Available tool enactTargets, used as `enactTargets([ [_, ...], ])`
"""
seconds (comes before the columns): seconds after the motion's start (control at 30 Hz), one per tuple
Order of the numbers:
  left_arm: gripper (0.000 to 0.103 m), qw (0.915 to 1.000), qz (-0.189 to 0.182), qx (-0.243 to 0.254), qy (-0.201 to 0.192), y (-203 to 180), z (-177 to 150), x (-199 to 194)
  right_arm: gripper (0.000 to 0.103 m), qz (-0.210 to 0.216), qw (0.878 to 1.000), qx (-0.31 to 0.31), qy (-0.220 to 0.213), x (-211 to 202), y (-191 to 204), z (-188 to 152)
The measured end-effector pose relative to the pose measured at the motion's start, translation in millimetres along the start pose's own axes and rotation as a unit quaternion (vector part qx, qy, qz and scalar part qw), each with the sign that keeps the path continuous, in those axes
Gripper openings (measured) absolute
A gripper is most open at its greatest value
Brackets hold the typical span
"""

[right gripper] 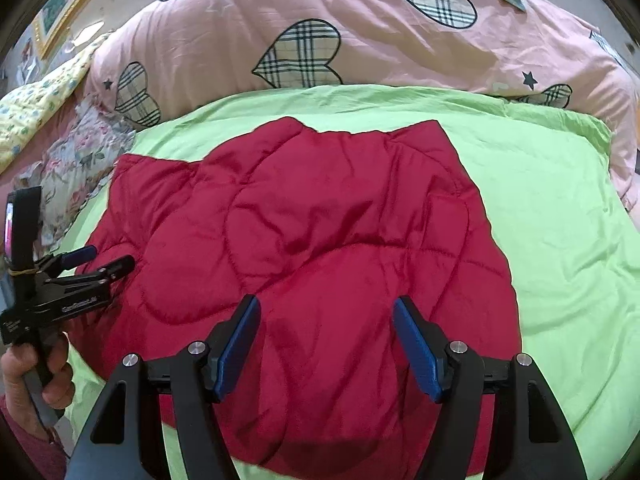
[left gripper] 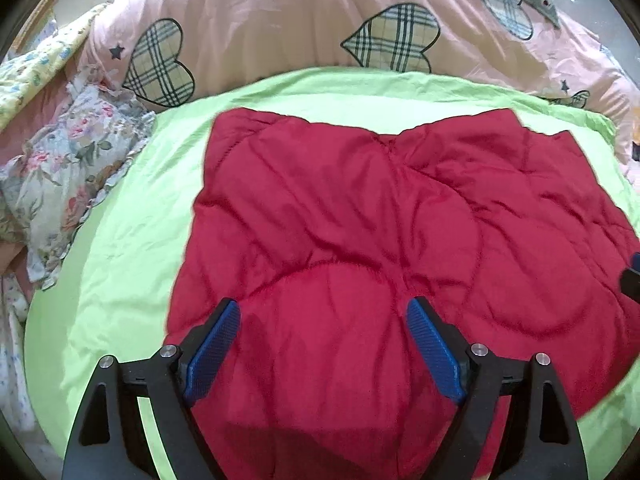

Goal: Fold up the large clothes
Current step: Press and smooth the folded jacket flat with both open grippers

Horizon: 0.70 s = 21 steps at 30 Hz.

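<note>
Red quilted jacket (left gripper: 360, 220) lying flat on the lime-green sheet (left gripper: 120, 260) of the bed, puffy side up, stitched panels creased, looks already folded into a rough square. Left gripper (left gripper: 324, 312) hovers over its near edge, blue-padded fingers (left gripper: 212, 352) set wide, nothing btwn them, no contact w/ the fabric. Right gripper (right gripper: 326, 312) same story over the near-right part of the jacket: fingers (right gripper: 416, 352) spread fairly wide, empty, clear of the cloth. From the right wrist cam you can see the left gripper off to the side at the jacket's left edge, a hand (right gripper: 36, 376) wrapped round its handle, reddish sleeve (right gripper: 28, 452) below. Behind the jacket, a pink duvet (left gripper: 280, 20) w/ plaid hearts bunched along the far side of the bed. Floral pillow (left gripper: 64, 168) sits at the left, touching the green sheet's edge; yellow patterned cloth (left gripper: 36, 68) beyond it.
</note>
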<state>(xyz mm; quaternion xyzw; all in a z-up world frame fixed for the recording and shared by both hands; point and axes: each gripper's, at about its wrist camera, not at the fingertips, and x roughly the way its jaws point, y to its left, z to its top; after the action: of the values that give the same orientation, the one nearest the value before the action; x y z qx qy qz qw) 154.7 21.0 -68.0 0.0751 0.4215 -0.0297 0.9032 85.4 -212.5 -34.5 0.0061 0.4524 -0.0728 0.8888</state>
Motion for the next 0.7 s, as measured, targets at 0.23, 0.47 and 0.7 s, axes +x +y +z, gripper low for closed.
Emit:
enactTargets([
  [0.23,0.087,0.9995,-0.03,0.006,-0.005,-16,-28,-44,0.07,-0.013,0.999,-0.016,0.029,11,8,-15],
  [0.47,0.09,0.999,-0.022,0.015,0.036,-24,-35,-13,0.07,-0.02,0.999,-0.004,0.04,28,2,-23],
  [0.7,0.092,0.9992,-0.014,0.013,0.036,-28,-27,-4,0.07,-0.024,1.0,-0.003,0.015,7,10,-18],
])
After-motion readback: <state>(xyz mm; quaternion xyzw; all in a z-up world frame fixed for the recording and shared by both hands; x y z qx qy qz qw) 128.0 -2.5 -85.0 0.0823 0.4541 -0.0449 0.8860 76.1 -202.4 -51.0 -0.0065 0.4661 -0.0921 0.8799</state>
